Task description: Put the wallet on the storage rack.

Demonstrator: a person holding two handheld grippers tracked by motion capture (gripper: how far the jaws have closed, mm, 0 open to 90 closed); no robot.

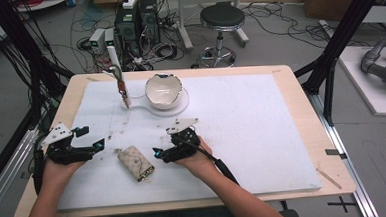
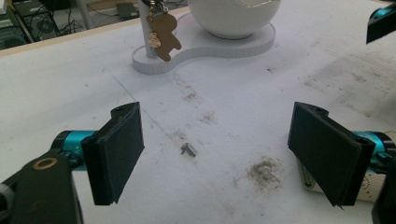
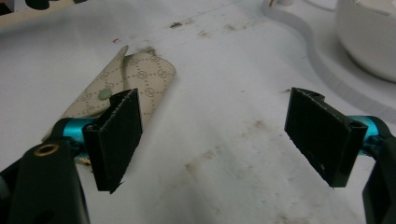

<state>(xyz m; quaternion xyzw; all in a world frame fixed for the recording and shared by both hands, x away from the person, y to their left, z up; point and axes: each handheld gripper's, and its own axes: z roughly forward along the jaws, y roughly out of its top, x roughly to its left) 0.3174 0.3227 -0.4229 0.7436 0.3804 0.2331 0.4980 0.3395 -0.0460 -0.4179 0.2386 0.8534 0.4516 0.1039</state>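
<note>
A beige patterned key pouch [image 1: 135,162] lies flat on the white mat between my two grippers. My left gripper [image 1: 93,137] hovers just left of it, open and holding nothing. From the right, my right gripper [image 1: 164,142] points toward the pouch, also open. In the left gripper view the gripper [image 2: 222,154] spans bare stained mat, and an edge of the pouch [image 2: 310,182] peeks out behind the right jaw. In the right gripper view the gripper [image 3: 219,137] is spread wide over the mat. There the pouch [image 3: 126,84] lies behind the left jaw.
A white bowl [image 1: 163,91] sits on a white stand base [image 1: 177,109] at the back of the mat. A post [image 1: 121,87] on that base carries a brown gingerbread charm [image 2: 163,32]. The table edge [image 1: 186,205] runs close to the forearms.
</note>
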